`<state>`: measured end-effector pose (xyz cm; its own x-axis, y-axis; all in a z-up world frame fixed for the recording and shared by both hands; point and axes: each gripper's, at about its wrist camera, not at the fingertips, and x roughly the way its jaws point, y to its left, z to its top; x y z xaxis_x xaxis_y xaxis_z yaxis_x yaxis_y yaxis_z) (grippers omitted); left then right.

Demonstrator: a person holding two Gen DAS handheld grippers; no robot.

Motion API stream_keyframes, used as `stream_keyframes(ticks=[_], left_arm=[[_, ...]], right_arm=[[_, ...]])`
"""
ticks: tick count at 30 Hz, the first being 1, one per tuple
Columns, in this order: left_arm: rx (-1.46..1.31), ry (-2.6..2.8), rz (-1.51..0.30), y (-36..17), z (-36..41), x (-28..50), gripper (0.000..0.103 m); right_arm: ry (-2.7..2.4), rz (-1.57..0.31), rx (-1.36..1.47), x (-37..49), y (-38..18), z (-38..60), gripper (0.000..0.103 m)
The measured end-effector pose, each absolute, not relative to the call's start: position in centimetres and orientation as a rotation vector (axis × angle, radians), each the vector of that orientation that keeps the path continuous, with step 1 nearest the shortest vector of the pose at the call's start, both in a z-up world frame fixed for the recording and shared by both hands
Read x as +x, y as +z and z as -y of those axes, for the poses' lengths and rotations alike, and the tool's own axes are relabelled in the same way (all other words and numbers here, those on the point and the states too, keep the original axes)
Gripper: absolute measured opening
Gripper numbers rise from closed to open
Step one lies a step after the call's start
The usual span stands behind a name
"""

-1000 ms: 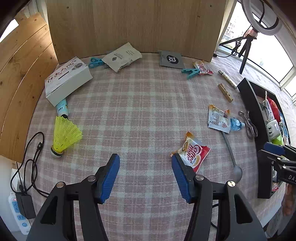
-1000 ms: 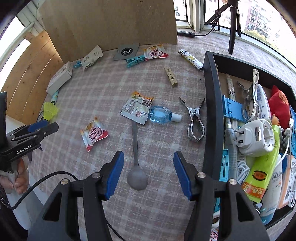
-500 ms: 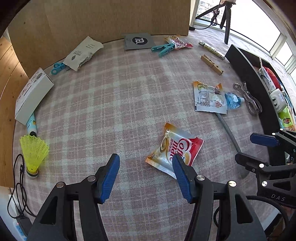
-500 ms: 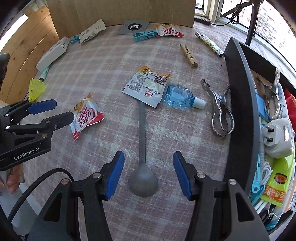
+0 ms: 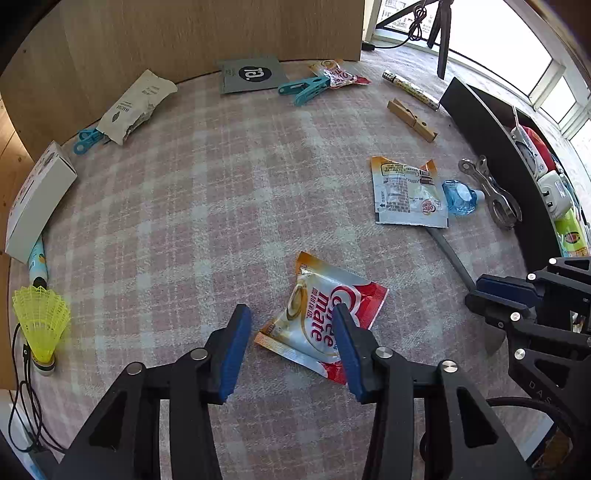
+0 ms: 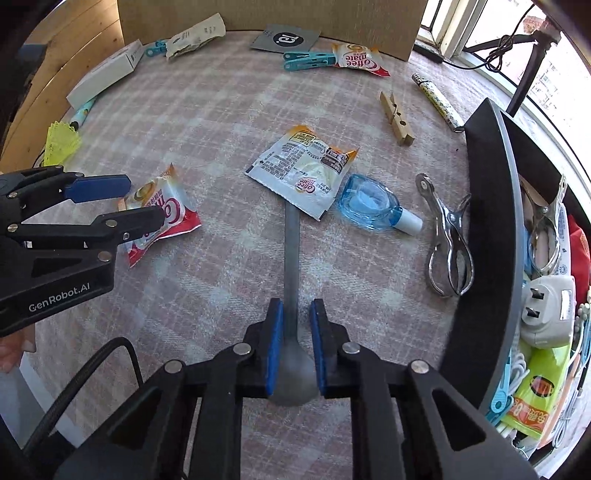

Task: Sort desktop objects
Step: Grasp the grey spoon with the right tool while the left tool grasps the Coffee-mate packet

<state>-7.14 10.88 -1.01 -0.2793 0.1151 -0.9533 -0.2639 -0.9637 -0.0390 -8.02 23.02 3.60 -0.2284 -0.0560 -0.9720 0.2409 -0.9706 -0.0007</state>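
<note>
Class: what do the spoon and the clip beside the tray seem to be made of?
Spoon: matte grey, no glint, so likely brushed metal or plastic; unclear which. Clip: shiny silver with bright highlights, most likely polished steel.

A pink-and-white plaid cloth [image 5: 207, 206] covers the tabletop [image 6: 236, 122]. A tall wooden board [image 5: 207, 33] stands upright along its far edge, and a slatted wooden panel [image 6: 55, 70] closes the left side. Past the board, bright windows [image 5: 517, 48] show, with a black tripod [image 5: 441, 44] standing before them and a black cable [image 5: 415, 26] looping down from it. At the near left edge of the cloth, a thin black cord [image 5: 26, 387] hangs off the tabletop.
</note>
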Motion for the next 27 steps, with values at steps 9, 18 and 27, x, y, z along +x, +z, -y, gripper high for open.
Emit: stream_keyframes(ticks=[9,18,27], left_arm=[[-1.722,2.326,-0.103,-0.2,-10.3,-6.8,0.004],[-1.691,2.343,-0.034,2.1,-9.8,-6.3,0.002],[-1.593,2.352,-0.046,4.9,-12.3,-4.9,0.002]], right_arm=[[-2.259,0.029,1.848,-7.5,3.8,-25.7,0.008],[-2.309,0.13,1.784,-4.5,6.1,-28.0,0.008],[-2.407,0.205,1.724,-3.9,9.0,-30.4,0.008]])
